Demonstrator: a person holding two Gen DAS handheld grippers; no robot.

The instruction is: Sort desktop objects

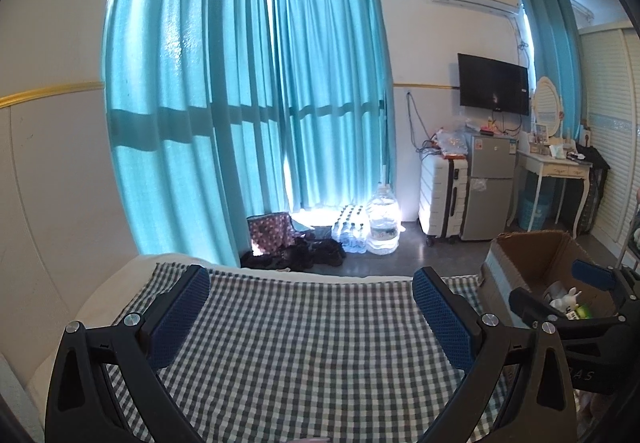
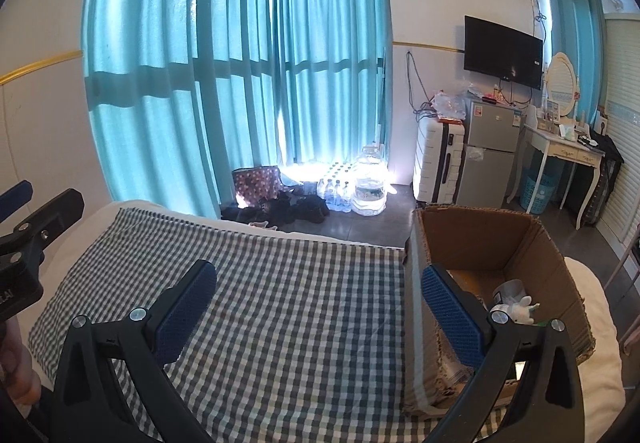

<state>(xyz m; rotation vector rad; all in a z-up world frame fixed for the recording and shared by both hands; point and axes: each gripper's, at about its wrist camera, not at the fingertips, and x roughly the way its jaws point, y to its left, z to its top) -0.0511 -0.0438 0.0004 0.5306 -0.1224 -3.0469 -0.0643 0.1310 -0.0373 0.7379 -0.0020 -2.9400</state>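
A green-and-white checked cloth (image 1: 320, 371) (image 2: 304, 283) covers the surface, and nothing lies on its visible part. At its right end stands an open cardboard box (image 1: 520, 255) (image 2: 480, 235). Inside it are a white plush rabbit (image 1: 565, 299) (image 2: 520, 309), a pale cylindrical object (image 2: 510, 289) and something green (image 1: 585, 310). My left gripper (image 1: 312, 317) (image 2: 32, 203) hovers open over the cloth, holding nothing. My right gripper (image 2: 318, 315) (image 1: 560, 289) is open too, with its right finger above the box's near wall. Its jaws are empty.
Beyond the cloth's far edge the floor holds packed water bottles (image 1: 350, 231), a large water jug (image 2: 370, 187) and dark clothes (image 1: 296, 257). A white suitcase (image 2: 436, 163), a small fridge (image 2: 490, 159) and a dressing table (image 2: 560, 155) line the right wall. A hand (image 2: 16, 375) shows at the left.
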